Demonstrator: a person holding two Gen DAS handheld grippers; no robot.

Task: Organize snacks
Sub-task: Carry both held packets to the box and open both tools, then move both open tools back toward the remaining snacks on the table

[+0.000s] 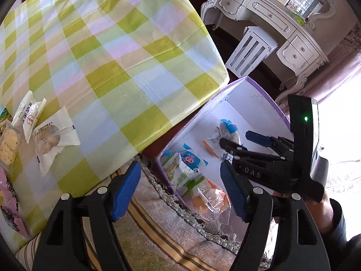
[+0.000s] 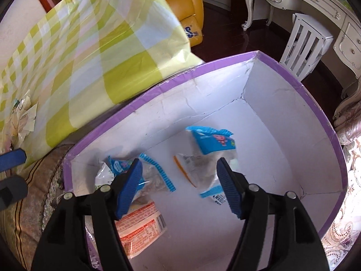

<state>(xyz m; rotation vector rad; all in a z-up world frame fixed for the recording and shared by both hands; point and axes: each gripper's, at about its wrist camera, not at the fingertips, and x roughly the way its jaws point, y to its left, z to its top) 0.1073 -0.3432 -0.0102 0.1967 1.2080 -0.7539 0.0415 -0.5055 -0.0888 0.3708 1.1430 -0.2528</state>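
A purple-rimmed box (image 2: pixel 225 64) with a white inside stands on the floor beside the checked table (image 1: pixel 117 45). Inside it lie a blue-topped clear packet (image 2: pixel 209 153), which is blurred, another blue packet (image 2: pixel 119 166) and an orange packet (image 2: pixel 140 225). My right gripper (image 2: pixel 179 180) hangs open over the box with nothing between its fingers. My left gripper (image 1: pixel 180 187) is open and empty over the box's (image 1: pixel 248 103) near corner, next to the table edge. Several white snack packets (image 1: pixel 52 140) and a cracker pack (image 1: pixel 9 144) lie on the table at the left.
A white dressing table (image 1: pixel 270 18) and a white slatted stool (image 1: pixel 250 49) stand behind the box. A yellow armchair (image 2: pixel 180 2) is beyond the table. Patterned fabric (image 1: pixel 162 232) lies under the box's near side. A hand (image 1: pixel 325 210) holds the right gripper.
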